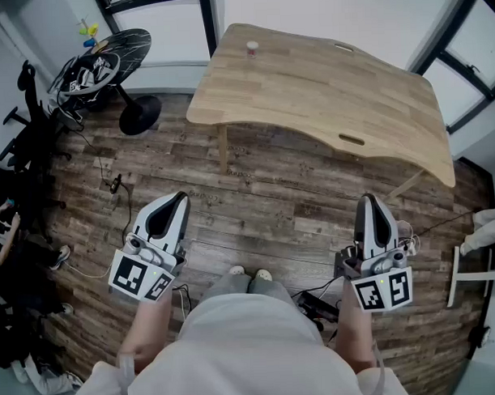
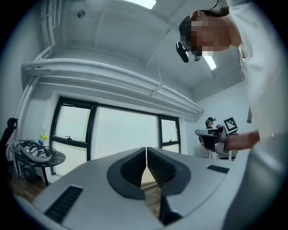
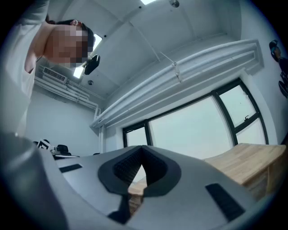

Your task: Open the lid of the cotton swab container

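Container: the cotton swab container is a small pale cylinder with a reddish top. It stands upright near the far edge of the table, at the top centre of the head view.
Lid: it is too small to tell whether it is shut, though nothing lies loose beside the container.
Table: a light wooden top fills the upper middle and right of the frame and carries nothing else that can be seen. A stretch of plank floor lies between it and the person.
Left claw: the left claw is at the lower left of the frame, close to the person's body and well apart from the container. In the left gripper view its jaws are pressed together with nothing between them.
Right claw: the right claw is at the lower right, also near the body and far from the table. In the right gripper view its jaws meet on nothing, with the table edge showing past them.
Step in hand: judged from these positions, the task has not begun. This is the approach, with neither claw near the container.
Next move: the person probably has to walk up to the table and spread both claws. One could then steady the body of the container while the other takes the lid, and the small, light container may tip or slide if it is not braced.
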A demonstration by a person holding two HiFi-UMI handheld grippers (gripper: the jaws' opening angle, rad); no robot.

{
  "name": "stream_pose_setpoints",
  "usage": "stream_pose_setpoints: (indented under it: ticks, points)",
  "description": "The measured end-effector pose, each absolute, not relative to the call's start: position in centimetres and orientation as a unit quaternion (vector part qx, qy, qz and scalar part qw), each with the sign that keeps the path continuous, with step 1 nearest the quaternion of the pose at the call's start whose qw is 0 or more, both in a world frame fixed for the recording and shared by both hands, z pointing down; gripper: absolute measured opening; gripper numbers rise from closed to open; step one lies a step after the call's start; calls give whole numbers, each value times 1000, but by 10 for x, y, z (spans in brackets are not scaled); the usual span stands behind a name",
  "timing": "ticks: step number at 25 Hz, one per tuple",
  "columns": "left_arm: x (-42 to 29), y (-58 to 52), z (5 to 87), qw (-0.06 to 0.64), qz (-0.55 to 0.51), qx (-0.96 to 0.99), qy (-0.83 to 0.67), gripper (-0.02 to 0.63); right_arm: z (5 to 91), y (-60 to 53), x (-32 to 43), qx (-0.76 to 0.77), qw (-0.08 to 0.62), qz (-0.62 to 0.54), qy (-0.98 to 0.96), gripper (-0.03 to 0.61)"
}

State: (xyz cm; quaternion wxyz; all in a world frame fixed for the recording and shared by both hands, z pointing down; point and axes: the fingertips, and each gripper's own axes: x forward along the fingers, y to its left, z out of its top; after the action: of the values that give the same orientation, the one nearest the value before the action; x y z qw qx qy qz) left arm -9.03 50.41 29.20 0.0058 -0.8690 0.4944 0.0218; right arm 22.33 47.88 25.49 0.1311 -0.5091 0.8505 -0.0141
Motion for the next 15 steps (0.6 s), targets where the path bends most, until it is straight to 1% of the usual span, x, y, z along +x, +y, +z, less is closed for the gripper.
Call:
stream_pose_setpoints:
  ticks: [15]
  points:
    - [-67,494,295,10,19,-867,498,20,259,474,244,-497,135,-20,857,18]
